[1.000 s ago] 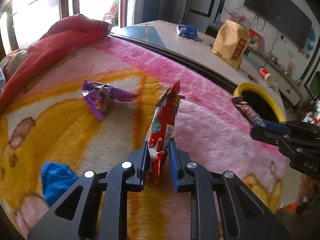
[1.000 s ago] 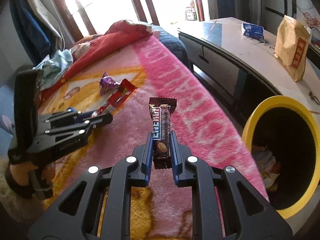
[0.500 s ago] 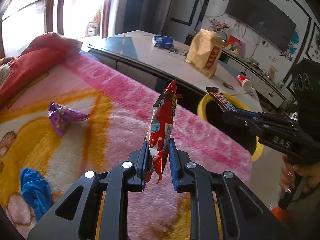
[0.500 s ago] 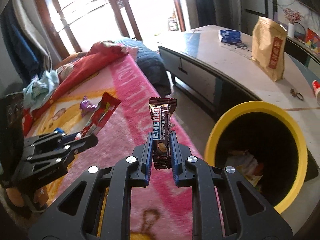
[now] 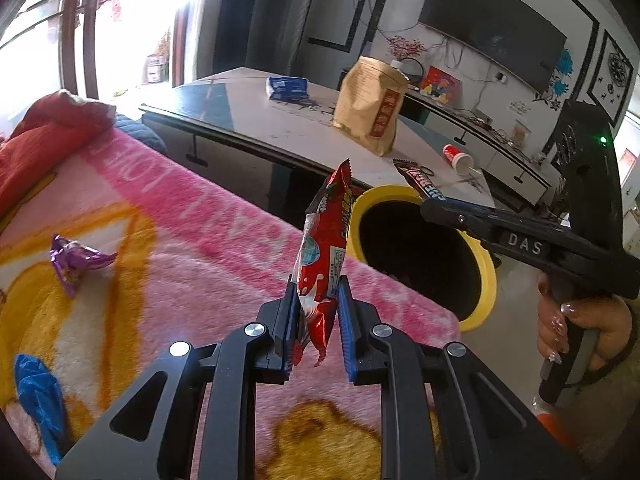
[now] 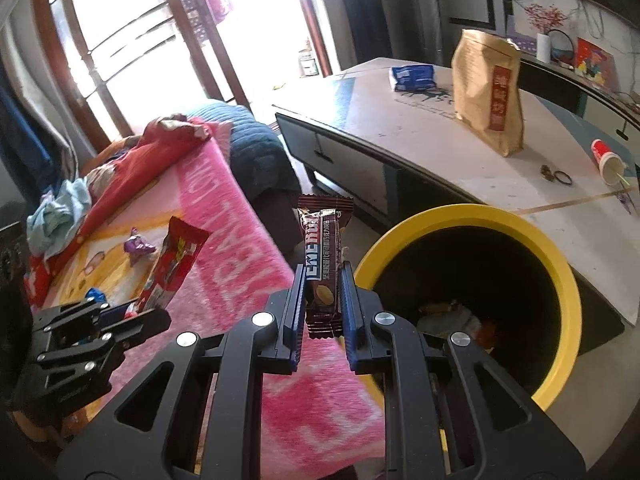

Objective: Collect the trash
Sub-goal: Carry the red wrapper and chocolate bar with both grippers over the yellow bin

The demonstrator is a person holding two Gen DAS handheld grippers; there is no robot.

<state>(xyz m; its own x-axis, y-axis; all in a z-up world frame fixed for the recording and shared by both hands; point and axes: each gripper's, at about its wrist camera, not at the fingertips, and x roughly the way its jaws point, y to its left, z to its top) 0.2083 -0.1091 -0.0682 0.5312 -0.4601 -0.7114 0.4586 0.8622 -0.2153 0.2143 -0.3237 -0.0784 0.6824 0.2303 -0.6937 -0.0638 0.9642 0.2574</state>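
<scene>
The red wrapper (image 5: 326, 240) is being clamped at its lower end by the left gripper (image 5: 318, 312), its long axis standing upright above the pink blanket (image 5: 192, 216). The brown wrapper (image 6: 325, 264) is being gripped by the right gripper (image 6: 323, 300), likewise upright, beside the yellow bin (image 6: 560, 264).

brown wrapper (image 6: 323, 276) in right tool (image 6: 323, 312), beside yellow bin (image 6: 560, 264)

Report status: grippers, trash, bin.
Left gripper shut on red wrapper. Right gripper shut on brown wrapper. Yellow bin open, nothing blocking it.
</scene>
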